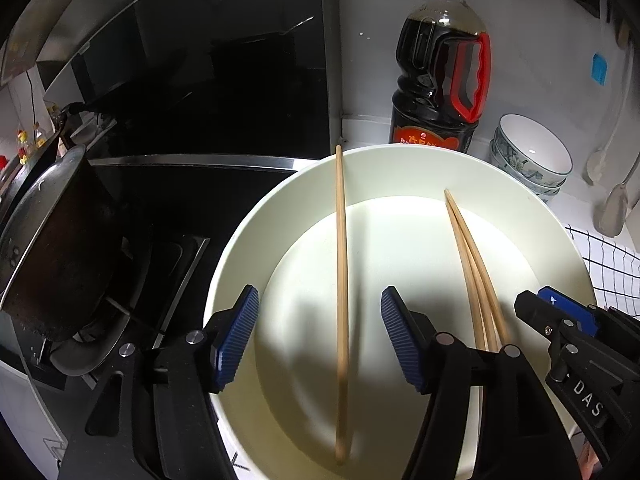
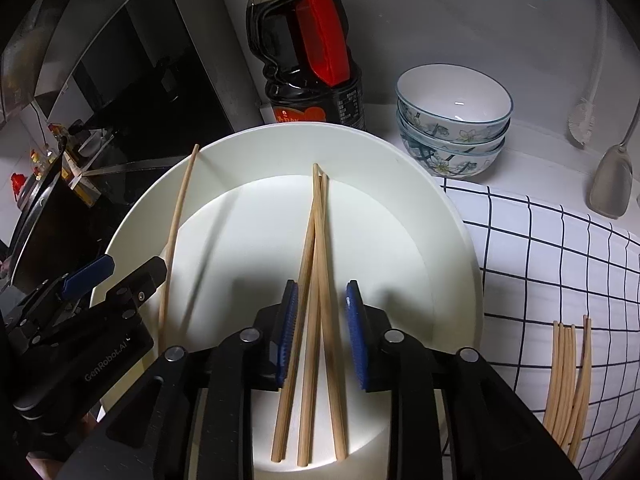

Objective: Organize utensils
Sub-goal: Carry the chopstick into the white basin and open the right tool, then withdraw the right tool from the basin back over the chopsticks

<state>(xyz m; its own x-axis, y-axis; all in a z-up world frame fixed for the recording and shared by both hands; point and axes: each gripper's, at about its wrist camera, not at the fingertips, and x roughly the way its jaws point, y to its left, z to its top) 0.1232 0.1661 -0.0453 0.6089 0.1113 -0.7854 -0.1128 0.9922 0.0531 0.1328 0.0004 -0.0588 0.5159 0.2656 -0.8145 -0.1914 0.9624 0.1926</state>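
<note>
Jaws of the left gripper (image 1: 320,340) spread wide, gripping nothing, blue pads clear on both sides of a single chopstick (image 1: 341,280) lying between them. Chopstick stretched from below the jaws out to the far rim of a large white bowl (image 1: 280,184), tip resting on that rim. Jaws of the right gripper (image 2: 322,332) parted only narrowly, gripping nothing either, with a bundle of three chopsticks (image 2: 314,280) lying loose between the pads and fanning out toward the camera; near pad close beside the bundle, contact not certain. Bundle inside the same bowl, tips pointing ahead of the jaws toward the far wall of the bowl. To the left of the right jaws, in the right wrist view, the left gripper and the single chopstick. To their right and lower, more chopsticks (image 2: 568,384) gathered on a checked cloth (image 2: 560,248) on the surface. Beyond the bowl, a dark sauce bottle (image 2: 308,60) with a red handle, and just right of it a stack of flowered bowls (image 2: 454,120).
</note>
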